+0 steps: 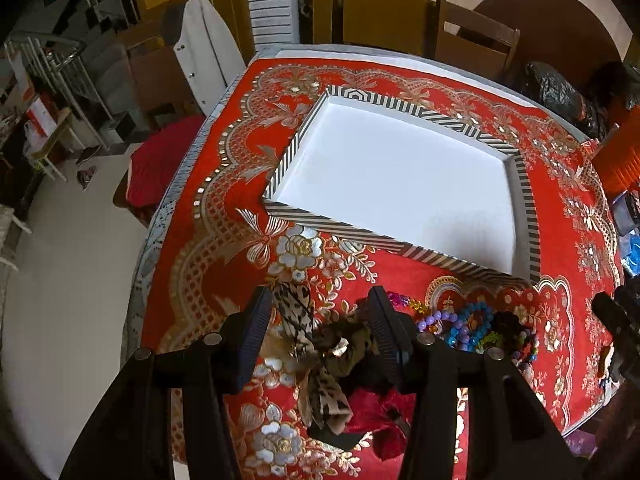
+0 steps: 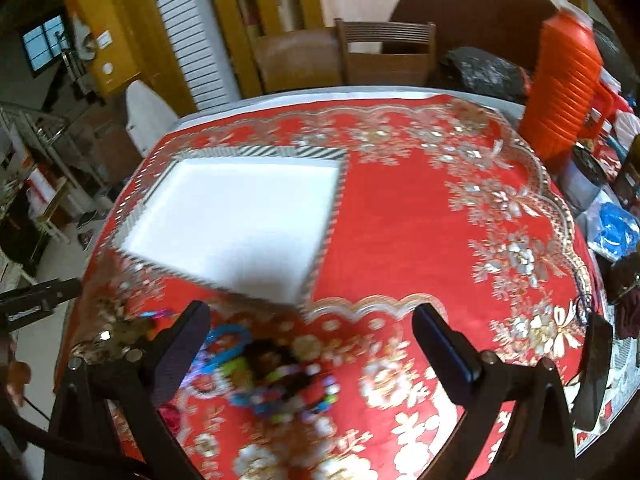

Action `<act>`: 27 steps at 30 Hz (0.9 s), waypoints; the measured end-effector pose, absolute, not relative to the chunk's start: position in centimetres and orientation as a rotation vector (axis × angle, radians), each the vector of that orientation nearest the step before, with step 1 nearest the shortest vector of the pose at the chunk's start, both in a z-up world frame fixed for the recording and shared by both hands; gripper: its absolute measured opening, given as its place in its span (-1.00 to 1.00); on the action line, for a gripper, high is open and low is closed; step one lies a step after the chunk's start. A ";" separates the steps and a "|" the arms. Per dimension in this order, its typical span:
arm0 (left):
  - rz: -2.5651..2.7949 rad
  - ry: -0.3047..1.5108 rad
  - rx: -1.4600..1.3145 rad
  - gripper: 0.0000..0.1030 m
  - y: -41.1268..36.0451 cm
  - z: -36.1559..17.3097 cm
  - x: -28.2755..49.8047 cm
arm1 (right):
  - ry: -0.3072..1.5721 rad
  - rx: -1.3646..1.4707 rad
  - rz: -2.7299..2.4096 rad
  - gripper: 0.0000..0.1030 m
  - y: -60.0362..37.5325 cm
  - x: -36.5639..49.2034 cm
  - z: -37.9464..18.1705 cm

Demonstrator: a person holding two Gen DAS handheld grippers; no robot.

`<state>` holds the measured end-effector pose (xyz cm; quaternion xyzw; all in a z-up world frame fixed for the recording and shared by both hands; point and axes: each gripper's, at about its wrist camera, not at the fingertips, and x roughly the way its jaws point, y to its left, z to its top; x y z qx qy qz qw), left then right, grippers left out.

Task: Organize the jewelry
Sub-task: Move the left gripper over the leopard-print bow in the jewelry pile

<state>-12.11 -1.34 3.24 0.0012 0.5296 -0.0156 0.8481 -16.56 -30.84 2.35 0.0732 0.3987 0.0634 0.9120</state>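
A white tray with a black-and-white striped rim (image 1: 360, 236) lies empty on the red and gold tablecloth (image 1: 224, 216). In front of it sits a jewelry heap: leopard-print fabric pieces (image 1: 304, 320), a red fabric piece (image 1: 380, 412) and coloured bead bracelets (image 1: 476, 328). My left gripper (image 1: 320, 334) is open, its fingers on either side of the leopard-print pieces, just above them. In the right wrist view, which is blurred, my right gripper (image 2: 314, 354) is wide open over the bead bracelets (image 2: 272, 376), near the tray's (image 2: 320, 152) front corner.
An orange ribbed jug (image 2: 564, 92) and clutter stand at the table's far right. A dark flat object (image 2: 592, 376) lies by the right edge. Wooden chairs (image 2: 384, 52) stand behind the table. The table drops off to the floor (image 1: 60, 280) on the left.
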 end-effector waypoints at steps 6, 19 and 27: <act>-0.030 1.106 0.003 -0.55 -1.5 3.6 -13.1 | 0.810 0.079 0.164 0.99 -27.8 -17.4 2.9; -0.038 1.120 0.003 -0.55 -1.6 3.2 -13.6 | 0.797 0.026 0.195 0.99 -25.2 -18.1 3.0; -0.030 1.119 0.019 -0.55 -1.8 3.0 -13.6 | 0.797 0.033 0.189 0.99 -25.1 -18.0 2.9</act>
